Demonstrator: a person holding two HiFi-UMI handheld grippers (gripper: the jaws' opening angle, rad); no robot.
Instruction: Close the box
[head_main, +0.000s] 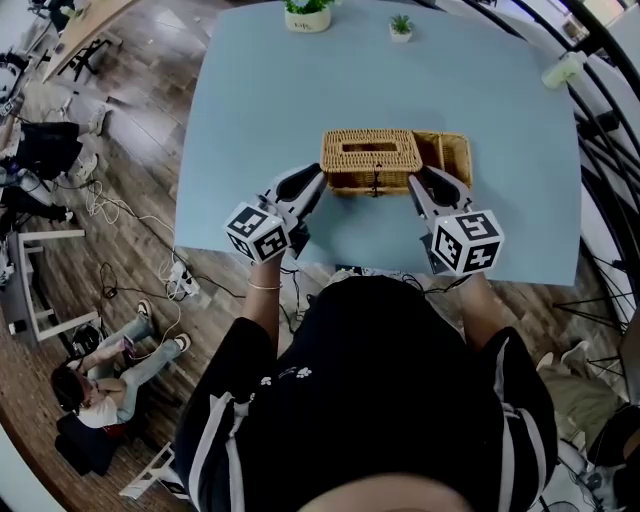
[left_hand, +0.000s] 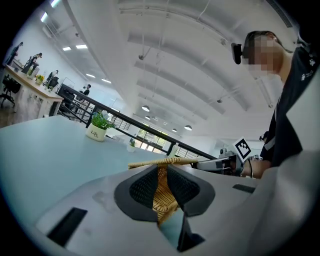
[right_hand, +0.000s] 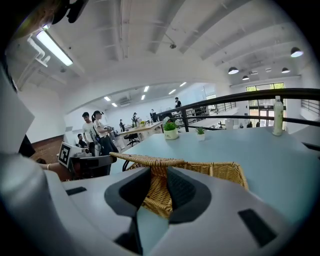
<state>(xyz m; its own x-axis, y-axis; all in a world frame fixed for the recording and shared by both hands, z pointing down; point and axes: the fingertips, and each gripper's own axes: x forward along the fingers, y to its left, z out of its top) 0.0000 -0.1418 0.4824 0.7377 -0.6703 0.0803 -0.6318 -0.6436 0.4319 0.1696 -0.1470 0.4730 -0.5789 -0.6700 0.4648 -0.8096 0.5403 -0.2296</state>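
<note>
A wicker lid (head_main: 370, 150) with a slot in its top lies over the left part of the wicker box (head_main: 452, 155) on the light-blue table (head_main: 260, 110); the box's right part shows uncovered. My left gripper (head_main: 320, 182) is at the lid's near left corner and my right gripper (head_main: 418, 178) at its near right corner. In the left gripper view the left gripper (left_hand: 161, 187) is shut on the lid's wicker wall (left_hand: 161, 192). In the right gripper view the right gripper (right_hand: 159, 187) pinches wicker too, with the lid's rim (right_hand: 145, 160) to the left and the box (right_hand: 220, 172) to the right.
Two small potted plants (head_main: 308, 14) (head_main: 401, 27) stand at the table's far edge, and a bottle (head_main: 563, 70) at the far right by the railing. The table's near edge runs just under my grippers. A person (head_main: 100, 370) sits on the floor to the left, among cables.
</note>
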